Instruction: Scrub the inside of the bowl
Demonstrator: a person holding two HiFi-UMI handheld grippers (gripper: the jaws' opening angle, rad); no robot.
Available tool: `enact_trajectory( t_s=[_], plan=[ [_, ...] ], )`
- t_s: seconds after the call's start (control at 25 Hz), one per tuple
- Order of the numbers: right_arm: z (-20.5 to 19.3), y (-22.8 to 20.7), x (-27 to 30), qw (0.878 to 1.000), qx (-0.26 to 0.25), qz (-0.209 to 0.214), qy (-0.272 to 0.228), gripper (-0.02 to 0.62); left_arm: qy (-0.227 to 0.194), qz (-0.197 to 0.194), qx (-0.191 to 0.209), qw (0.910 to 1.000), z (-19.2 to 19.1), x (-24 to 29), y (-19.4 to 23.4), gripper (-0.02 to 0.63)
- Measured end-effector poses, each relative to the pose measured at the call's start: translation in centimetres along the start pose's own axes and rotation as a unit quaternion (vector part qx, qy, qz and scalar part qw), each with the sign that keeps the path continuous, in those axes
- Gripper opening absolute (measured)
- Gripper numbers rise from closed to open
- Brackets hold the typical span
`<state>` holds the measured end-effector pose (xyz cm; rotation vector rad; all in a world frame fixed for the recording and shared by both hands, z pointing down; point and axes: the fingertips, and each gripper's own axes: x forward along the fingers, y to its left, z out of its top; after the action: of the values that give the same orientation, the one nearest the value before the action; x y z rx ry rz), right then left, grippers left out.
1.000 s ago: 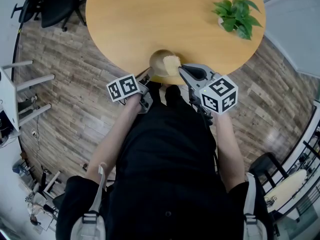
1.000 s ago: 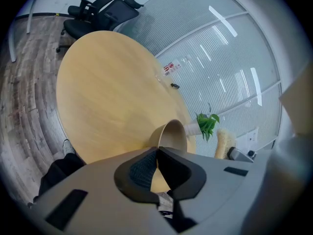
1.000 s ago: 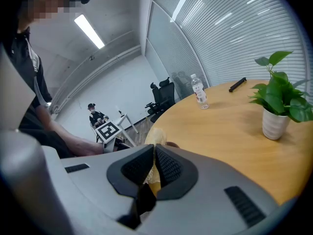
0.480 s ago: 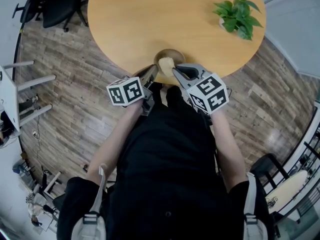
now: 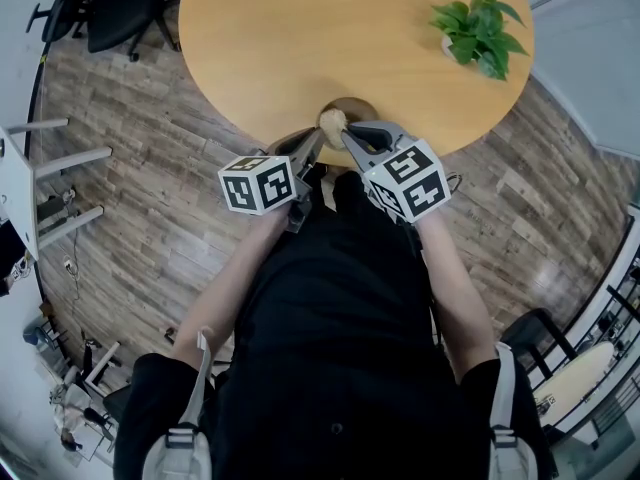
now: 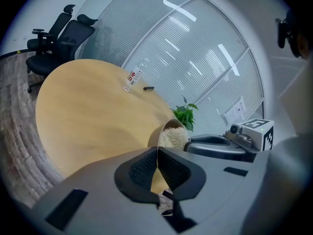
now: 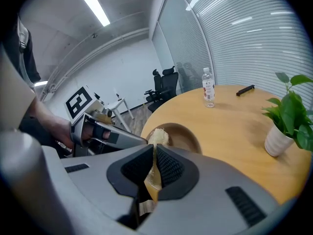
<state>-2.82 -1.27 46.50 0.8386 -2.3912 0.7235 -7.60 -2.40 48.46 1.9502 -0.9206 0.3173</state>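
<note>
**Wooden bowl gripped at the rim, sponge inside it**

We see the bowl (image 5: 358,105) at the near edge of the round wooden table (image 5: 280,48), directly in front of the person. The left gripper (image 5: 312,140) comes in from the left. In the left gripper view its two ribbed pads are pressed almost together, with only the thin wall of the bowl between them. We read it as clamped on the rim on the person's side.

The right gripper (image 5: 350,133) comes in from the right, and in the right gripper view its jaws are clenched on a yellow sponge (image 7: 157,137). The pale, fibrous end of the sponge sticks out beyond the jaws. It lies inside the bowl, towards the left side as the head view shows it, just beside the tips of the left gripper. We cannot tell whether the bowl sits flat on the table or is tipped.

Farther across the table we note a potted plant (image 5: 482,23) on the right, and a clear water bottle (image 7: 208,93) and a small dark pen-like object (image 7: 245,89) towards the far edge. All three are well apart from the bowl. Black office chairs (image 5: 110,8) stand on the wood-plank floor (image 5: 150,188) beyond the table at the left.
</note>
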Motion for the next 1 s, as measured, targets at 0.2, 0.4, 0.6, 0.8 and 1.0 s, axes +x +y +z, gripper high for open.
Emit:
enact_trajectory(
  t_s=[0.2, 0.4, 0.6, 0.8, 1.0],
  plan=[
    [1.0, -0.6, -0.3, 0.999, 0.016, -0.022, -0.024, 0.026, 0.011, 0.002, 0.005, 0.9999, -0.5, 0.1, 0.0, 0.018],
    [0.9, -1.5, -0.7, 0.998, -0.003, -0.057, -0.025, 0.026, 0.012, 0.004, 0.005, 0.9999, -0.6, -0.1, 0.1, 0.018],
    [0.0, -1.4, -0.4, 0.996, -0.047, -0.080, 0.006, 0.026, 0.005, 0.005, 0.012, 0.9999, -0.3, -0.5, 0.1, 0.017],
    [-1.1, -1.4, 0.1, 0.998, -0.001, -0.070, 0.008, 0.026, -0.001, -0.006, 0.037, 0.9993, 0.2, -0.5, -0.9, 0.017],
    [-1.8, -2.3, 0.1, 0.997, 0.020, -0.073, 0.020, 0.028, -0.007, -0.009, 0.067, 0.9977, 0.4, -0.6, -1.5, 0.017]
  ],
)
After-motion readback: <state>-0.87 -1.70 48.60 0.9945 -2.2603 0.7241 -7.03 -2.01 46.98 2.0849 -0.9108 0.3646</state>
